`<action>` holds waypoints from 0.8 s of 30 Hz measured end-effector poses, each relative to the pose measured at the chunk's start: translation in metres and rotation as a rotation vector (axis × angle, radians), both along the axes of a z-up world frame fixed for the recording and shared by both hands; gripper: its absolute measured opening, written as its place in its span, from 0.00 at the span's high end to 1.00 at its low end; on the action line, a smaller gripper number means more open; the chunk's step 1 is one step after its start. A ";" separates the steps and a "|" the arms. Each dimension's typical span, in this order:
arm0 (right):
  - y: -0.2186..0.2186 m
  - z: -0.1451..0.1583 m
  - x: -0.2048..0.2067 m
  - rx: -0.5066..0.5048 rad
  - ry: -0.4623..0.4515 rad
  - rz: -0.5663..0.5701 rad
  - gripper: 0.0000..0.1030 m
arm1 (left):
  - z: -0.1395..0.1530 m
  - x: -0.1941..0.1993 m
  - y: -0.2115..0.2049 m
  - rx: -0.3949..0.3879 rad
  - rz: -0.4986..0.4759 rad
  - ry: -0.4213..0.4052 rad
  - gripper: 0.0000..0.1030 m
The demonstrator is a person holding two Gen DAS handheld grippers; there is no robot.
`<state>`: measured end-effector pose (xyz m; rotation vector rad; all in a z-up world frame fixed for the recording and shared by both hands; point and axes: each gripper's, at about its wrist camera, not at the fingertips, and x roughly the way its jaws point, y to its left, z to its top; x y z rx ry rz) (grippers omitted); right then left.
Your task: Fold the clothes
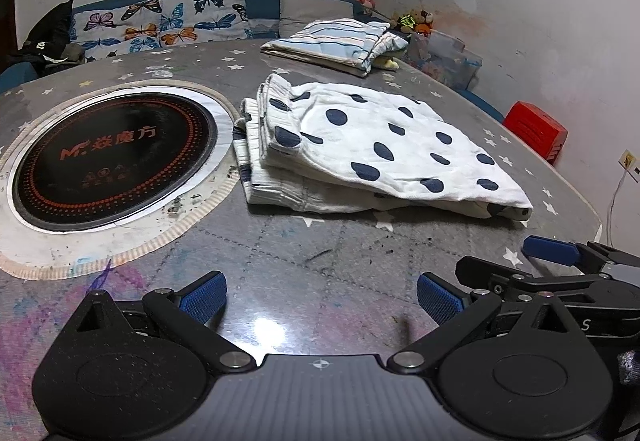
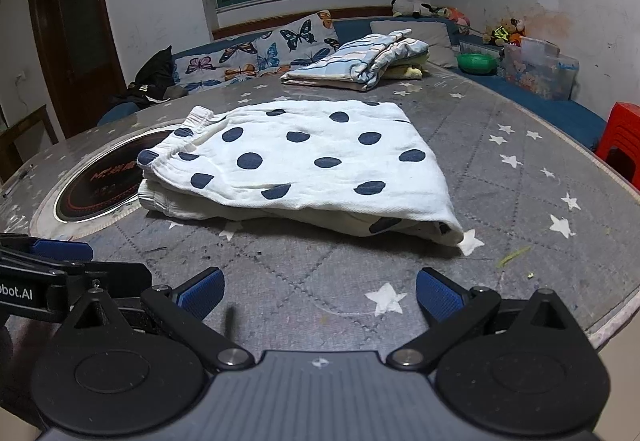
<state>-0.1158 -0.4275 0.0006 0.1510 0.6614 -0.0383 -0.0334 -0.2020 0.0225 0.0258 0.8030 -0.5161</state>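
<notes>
The folded polka-dot garment (image 2: 304, 165) lies on the star-patterned desk (image 2: 520, 177) beside the round cooktop (image 1: 112, 157). Left gripper (image 1: 320, 297) and right gripper (image 2: 320, 293) hover nearby, both released, holding nothing.

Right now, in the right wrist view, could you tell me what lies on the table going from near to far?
Right gripper → polka-dot garment → striped folded pile → butterfly pillow.
</notes>
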 end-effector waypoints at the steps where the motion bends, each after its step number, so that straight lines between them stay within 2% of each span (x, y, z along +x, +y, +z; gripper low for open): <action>1: 0.000 0.000 0.000 0.000 0.000 -0.001 0.00 | 0.000 0.000 0.000 0.000 -0.001 0.001 0.00; 24: 0.001 -0.001 0.001 -0.007 0.004 0.006 0.00 | -0.001 0.002 -0.001 -0.015 0.012 -0.009 0.00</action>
